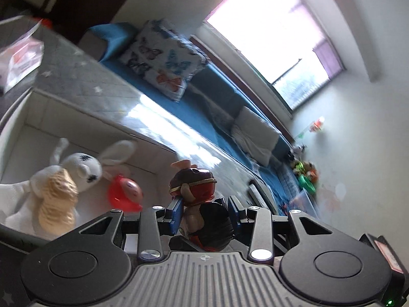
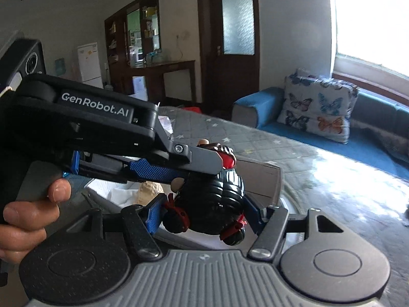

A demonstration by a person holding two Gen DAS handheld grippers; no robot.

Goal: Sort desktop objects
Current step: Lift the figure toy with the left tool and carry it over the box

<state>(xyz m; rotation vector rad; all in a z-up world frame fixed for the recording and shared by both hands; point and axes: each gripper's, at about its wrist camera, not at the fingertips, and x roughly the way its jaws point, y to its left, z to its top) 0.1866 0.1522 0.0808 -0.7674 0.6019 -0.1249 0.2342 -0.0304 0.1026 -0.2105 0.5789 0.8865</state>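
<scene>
A toy figure with a brown-and-red head and a black ribbed body sits between the blue pads of my left gripper, which is shut on it. In the right wrist view the same figure is also clamped between the blue pads of my right gripper, and the left gripper reaches in from the left over its upper part. Both hold it above a white box. The box holds a white plush rabbit, a beige toy and a red toy.
The box stands on a grey quilted table cover with stars. A clear plastic bag lies at the table's far end. Behind are a blue sofa with a butterfly cushion, a bright window and a dark door.
</scene>
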